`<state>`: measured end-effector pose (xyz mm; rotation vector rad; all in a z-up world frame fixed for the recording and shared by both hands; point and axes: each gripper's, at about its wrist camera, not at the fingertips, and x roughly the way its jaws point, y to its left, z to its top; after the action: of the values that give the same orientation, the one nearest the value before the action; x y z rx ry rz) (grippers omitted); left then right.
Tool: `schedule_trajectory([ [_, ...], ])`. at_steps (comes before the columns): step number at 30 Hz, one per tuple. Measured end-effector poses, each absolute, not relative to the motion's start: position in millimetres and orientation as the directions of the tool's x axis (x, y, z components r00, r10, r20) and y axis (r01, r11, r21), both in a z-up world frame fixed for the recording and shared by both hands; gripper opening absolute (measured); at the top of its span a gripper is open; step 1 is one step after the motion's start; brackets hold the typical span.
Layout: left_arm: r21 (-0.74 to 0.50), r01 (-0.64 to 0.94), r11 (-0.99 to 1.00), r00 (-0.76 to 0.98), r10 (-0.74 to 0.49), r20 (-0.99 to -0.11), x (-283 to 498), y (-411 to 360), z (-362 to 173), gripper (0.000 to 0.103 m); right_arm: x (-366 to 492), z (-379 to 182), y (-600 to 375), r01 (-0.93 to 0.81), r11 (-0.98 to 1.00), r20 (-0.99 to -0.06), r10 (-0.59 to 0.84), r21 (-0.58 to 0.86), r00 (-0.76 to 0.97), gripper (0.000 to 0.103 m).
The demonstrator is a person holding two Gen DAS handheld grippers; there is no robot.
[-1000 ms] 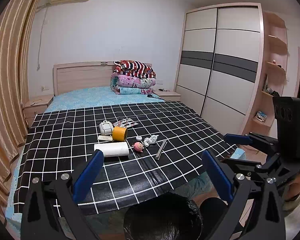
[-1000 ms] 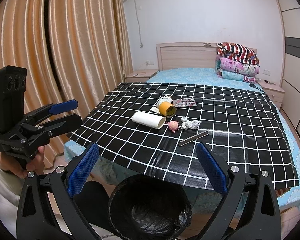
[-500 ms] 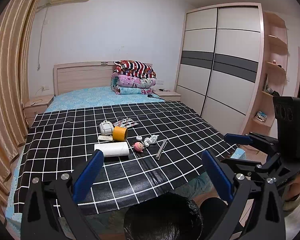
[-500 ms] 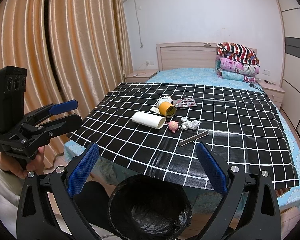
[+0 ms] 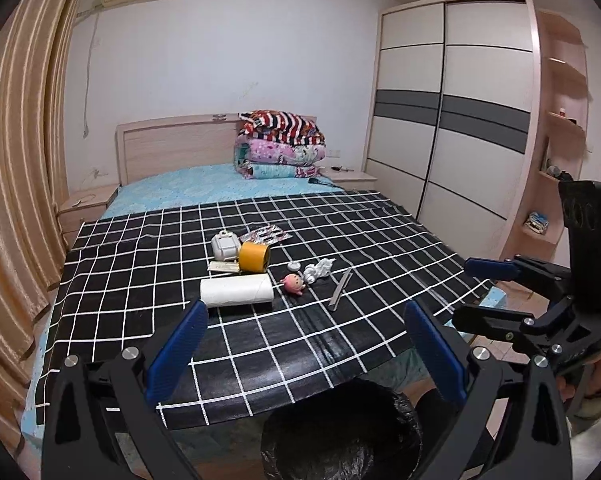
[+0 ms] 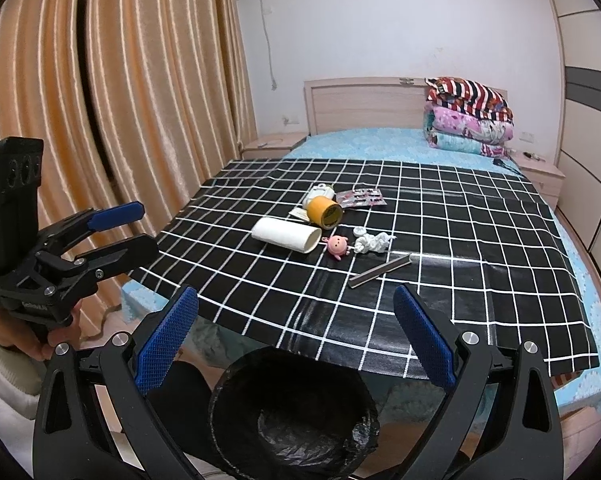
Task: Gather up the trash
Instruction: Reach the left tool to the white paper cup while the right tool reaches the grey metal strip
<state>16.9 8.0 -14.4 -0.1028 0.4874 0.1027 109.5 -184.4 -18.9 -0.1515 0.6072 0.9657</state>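
Observation:
A black-lined trash bin (image 5: 340, 432) (image 6: 296, 412) stands on the floor at the bed's foot, below both grippers. On the black checked cloth (image 5: 140, 264) lie a crumpled white tissue (image 5: 319, 270) (image 6: 374, 243), a white paper roll (image 5: 236, 291) (image 6: 286, 235), a yellow tape roll (image 5: 254, 257) (image 6: 324, 211), a pink toy (image 5: 293, 283) (image 6: 337, 245), a grey strip (image 5: 340, 290) (image 6: 380, 270) and blister packs (image 5: 265, 235) (image 6: 361, 198). My left gripper (image 5: 304, 354) is open and empty. My right gripper (image 6: 296, 338) is open and empty. Both hover short of the bed.
A small white case (image 5: 224, 245) sits behind the tape roll. Folded blankets (image 5: 280, 144) are stacked at the headboard. Curtains (image 6: 100, 100) hang on the left, a wardrobe (image 5: 460, 120) stands on the right.

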Motion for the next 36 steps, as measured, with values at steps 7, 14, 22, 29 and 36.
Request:
schedule_trajectory([
  [7, -0.074, -0.145, 0.987, 0.848, 0.086, -0.523, 35.5, 18.3, -29.8, 0.095, 128.9, -33.5, -170.3, -0.797, 0.592, -0.577, 0.695, 0.121, 0.428, 0.099],
  [14, -0.082, -0.156, 0.984, 0.816, 0.081, -0.573, 58.8, 28.9, -47.3, 0.095, 152.1, -51.2, -154.7, -0.780, 0.620, -0.612, 0.649, 0.080, 0.453, 0.099],
  [22, -0.088, -0.184, 0.979, 0.791, 0.094, -0.604, 96.6, 44.0, -66.7, 0.095, 180.7, -74.5, -134.5, -0.761, 0.644, -0.651, 0.611, 0.079, 0.450, 0.099],
  [29, -0.075, -0.225, 0.971, 0.751, 0.124, -0.648, 136.8, 58.5, -88.8, 0.095, 199.8, -88.7, -116.3, -0.744, 0.664, -0.670, 0.587, 0.076, 0.455, 0.098],
  [36, -0.026, -0.251, 0.968, 0.723, 0.170, -0.669, 169.2, 66.2, -104.5, 0.095, 220.6, -104.5, -103.9, -0.718, 0.690, -0.686, 0.565, 0.090, 0.457, 0.098],
])
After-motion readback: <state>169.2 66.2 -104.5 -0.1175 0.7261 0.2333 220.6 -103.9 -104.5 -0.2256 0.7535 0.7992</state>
